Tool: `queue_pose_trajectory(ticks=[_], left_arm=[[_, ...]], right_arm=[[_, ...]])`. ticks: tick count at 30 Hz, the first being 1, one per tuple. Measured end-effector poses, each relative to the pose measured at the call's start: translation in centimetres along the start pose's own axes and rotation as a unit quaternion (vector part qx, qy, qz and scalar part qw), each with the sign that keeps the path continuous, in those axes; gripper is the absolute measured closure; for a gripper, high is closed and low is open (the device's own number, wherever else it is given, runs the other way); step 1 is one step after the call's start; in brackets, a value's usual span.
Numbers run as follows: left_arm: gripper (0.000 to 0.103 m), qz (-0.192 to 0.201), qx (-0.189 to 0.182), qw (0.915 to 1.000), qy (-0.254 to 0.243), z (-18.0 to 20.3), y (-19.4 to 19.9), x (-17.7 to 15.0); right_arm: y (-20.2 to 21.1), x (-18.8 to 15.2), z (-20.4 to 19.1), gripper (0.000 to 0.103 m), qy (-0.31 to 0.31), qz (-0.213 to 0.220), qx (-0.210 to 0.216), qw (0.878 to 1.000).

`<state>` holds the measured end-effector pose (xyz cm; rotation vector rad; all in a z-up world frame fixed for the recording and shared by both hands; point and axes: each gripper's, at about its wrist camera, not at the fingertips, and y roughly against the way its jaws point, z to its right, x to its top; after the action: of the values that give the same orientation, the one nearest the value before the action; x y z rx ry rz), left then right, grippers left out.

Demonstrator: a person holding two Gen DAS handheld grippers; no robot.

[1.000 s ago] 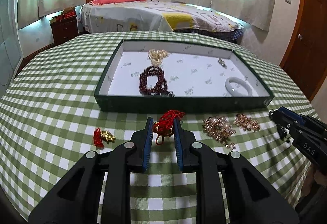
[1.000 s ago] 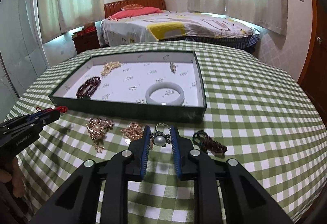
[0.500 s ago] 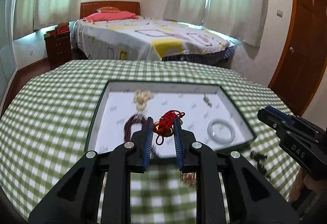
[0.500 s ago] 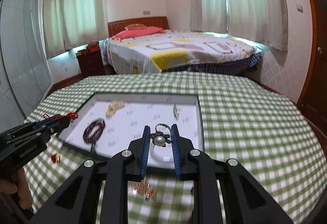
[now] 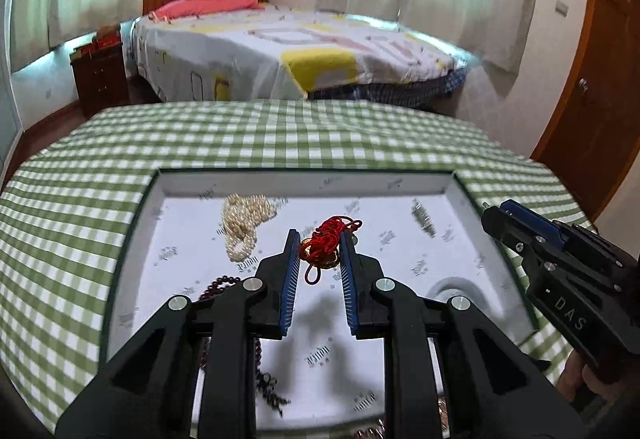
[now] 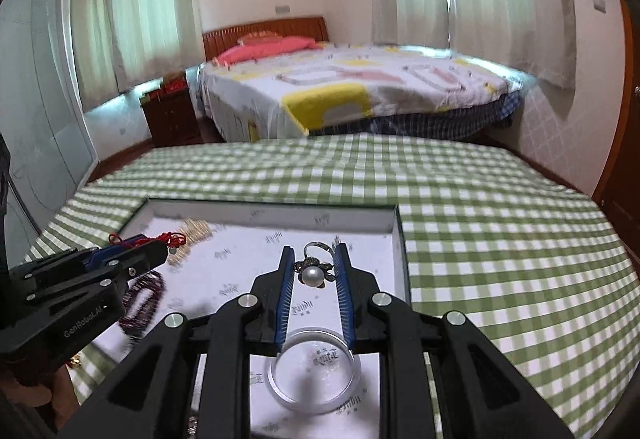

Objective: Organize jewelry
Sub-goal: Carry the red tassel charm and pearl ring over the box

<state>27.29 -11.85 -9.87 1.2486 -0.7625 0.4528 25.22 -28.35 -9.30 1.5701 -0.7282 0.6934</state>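
My left gripper (image 5: pixel 319 239) is shut on a red cord charm (image 5: pixel 334 237) with a gold piece, held above the white-lined green tray (image 5: pixel 304 183). In the tray lie a pearl strand (image 5: pixel 244 219), a dark red bead bracelet (image 5: pixel 216 285), a small silver piece (image 5: pixel 422 217) and a white bangle (image 5: pixel 452 287). My right gripper (image 6: pixel 312 255) is shut on a pearl flower ring (image 6: pixel 313 276), held over the tray's right half (image 6: pixel 402 259), above the bangle (image 6: pixel 314 371). Each gripper also shows in the other's view: right gripper (image 5: pixel 494 217), left gripper (image 6: pixel 160 249).
The tray sits on a round table under a green checked cloth (image 6: pixel 500 239). Rose-gold jewelry (image 5: pixel 372 433) peeks in at the near edge, below the tray. Beyond the table are a bed (image 5: pixel 300 55), a nightstand (image 5: pixel 100 79) and a wooden door (image 5: pixel 600 79).
Both grippers have risen off the cloth and moved forward over the tray, the left carrying the red cord charm and the right the pearl ring. The loose pieces on the cloth have dropped out of view.
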Motion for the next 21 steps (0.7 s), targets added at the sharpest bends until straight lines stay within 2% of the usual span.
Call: queue_pose_trajectory(ticks=[8,21], left_arm=[[0.083,-0.056,0.002,0.9983,0.017,-0.6,-4.6,-0.5],[0.083,-0.084,0.007,0.9964,0.004,-0.1,-5.8,-0.6]], right_arm=[[-3.8,-0.9,0.5,0.082,0.007,-0.059,-0.002,0.998],[-5.2,-1.7,0.7,0.082,0.015,-0.092,-0.005,0.996]])
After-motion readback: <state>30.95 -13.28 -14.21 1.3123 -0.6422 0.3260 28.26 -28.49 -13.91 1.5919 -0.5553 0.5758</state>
